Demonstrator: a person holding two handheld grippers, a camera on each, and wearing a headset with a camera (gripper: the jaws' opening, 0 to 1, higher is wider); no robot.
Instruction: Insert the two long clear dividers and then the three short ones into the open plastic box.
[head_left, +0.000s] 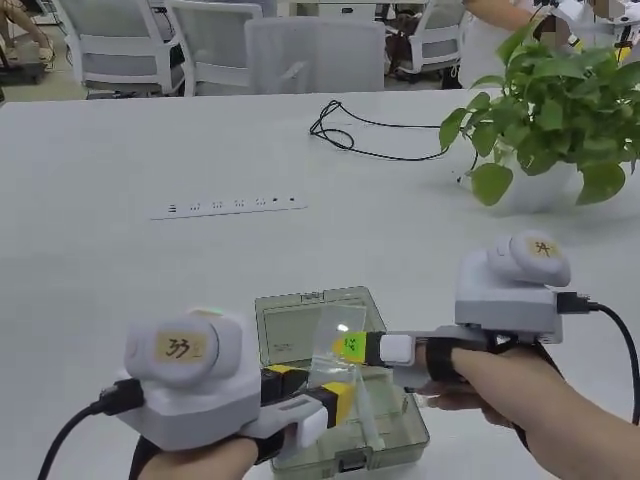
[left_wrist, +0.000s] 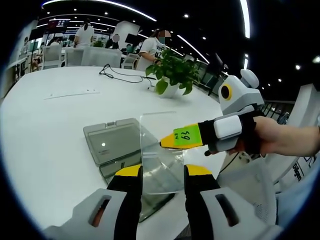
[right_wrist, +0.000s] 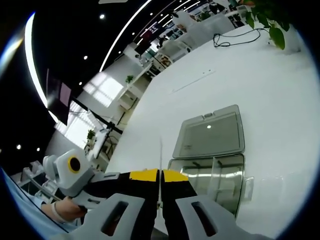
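Note:
The open clear plastic box (head_left: 400, 432) lies at the near table edge, its lid (head_left: 300, 325) flat behind it. My right gripper (head_left: 347, 347) reaches in from the right and is shut on a clear divider (head_left: 352, 385) held over the box. In the right gripper view the divider (right_wrist: 160, 155) shows edge-on between the closed fingers, above the box (right_wrist: 210, 180), which has a partition inside. My left gripper (left_wrist: 165, 172) stands open, and the divider (left_wrist: 161, 150) hangs between its yellow fingertips; I cannot tell whether they touch it.
A potted plant (head_left: 555, 110) stands at the back right, with a looped black cable (head_left: 350, 135) left of it. A flush power strip (head_left: 230, 205) lies mid-table. Grey chairs (head_left: 315, 55) line the far edge. The white table (head_left: 120, 260) spreads to the left.

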